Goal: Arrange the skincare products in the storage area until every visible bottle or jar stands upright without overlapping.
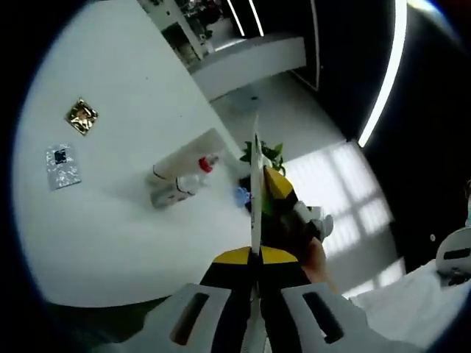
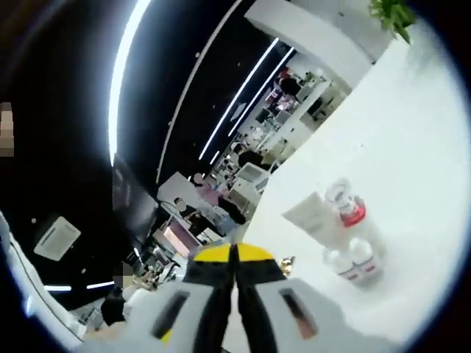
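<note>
Left gripper view: the left gripper (image 1: 255, 257) has its jaws pressed together, holding nothing. On the white table (image 1: 110, 220), a cream tube (image 1: 184, 156) and a clear bottle (image 1: 176, 190) lie flat, side by side, long axes toward the plant (image 1: 265, 154). Two foil sachets (image 1: 70, 140) lie well apart.

Right gripper view: the right gripper (image 2: 233, 257) has its jaws pressed together. The tube (image 2: 313, 217), red-collared bottle (image 2: 347, 204) and two small bottles (image 2: 353, 261) cluster together.

No readable text anywhere. Left gripper view, centre: the cream tube (image 1: 185, 157) and the clear bottle (image 1: 176, 190) lying on the white table (image 1: 110, 228) carry marks too small to read. Upper left: gold sachet (image 1: 82, 116) and silver sachet (image 1: 62, 165), print illegible. Right gripper view, lower right: red-banded bottles (image 2: 353, 259), labels blurred.
</note>
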Demonstrator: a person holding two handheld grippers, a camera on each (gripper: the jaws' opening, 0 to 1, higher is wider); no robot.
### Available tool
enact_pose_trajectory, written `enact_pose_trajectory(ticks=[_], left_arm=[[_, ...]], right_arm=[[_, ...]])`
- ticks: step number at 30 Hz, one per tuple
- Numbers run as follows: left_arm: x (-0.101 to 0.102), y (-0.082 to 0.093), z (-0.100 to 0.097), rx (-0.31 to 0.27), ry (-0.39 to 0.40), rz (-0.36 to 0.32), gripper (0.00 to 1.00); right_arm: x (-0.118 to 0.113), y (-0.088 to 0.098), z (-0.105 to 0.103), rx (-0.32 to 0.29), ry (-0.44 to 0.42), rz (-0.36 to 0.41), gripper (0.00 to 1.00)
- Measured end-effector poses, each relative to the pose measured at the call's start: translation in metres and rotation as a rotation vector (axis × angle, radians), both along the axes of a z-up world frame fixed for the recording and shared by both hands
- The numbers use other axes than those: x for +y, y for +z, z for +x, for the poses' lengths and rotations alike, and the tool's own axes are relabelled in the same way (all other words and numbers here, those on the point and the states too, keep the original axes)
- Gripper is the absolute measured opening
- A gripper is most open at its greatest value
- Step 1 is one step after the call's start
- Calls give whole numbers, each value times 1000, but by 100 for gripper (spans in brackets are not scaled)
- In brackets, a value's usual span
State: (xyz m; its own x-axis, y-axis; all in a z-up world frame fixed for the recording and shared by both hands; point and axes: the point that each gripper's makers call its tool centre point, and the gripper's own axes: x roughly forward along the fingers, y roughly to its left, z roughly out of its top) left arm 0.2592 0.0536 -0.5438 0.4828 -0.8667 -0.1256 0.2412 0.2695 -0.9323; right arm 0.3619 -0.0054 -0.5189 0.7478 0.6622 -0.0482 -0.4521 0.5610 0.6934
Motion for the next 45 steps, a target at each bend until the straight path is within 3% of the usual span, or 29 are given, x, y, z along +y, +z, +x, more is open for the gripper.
enact_pose_trajectory(ticks=[8,11,17,28,37,45], left_arm=[[9,2,3,40,47,-73,0],[12,3,6,51,64,-91,0],[17,-5,17,60,80,-67,0],[16,-40,42,105,89,15,0],[16,-68,57,130,94,75,0],[17,-100,70,160,94,149,0]], right_arm=[[-1,-7,-1,-158,37,-205,6],[-1,-8,-7,-170,50,-215,17],[-12,-13,-18,-192,52,-258,28],[-55,-28,-31,-163,-36,-330,50],[-74,-40,-40,-133,-68,-383,62],[-86,-48,-48,-102,-98,-384,69]])
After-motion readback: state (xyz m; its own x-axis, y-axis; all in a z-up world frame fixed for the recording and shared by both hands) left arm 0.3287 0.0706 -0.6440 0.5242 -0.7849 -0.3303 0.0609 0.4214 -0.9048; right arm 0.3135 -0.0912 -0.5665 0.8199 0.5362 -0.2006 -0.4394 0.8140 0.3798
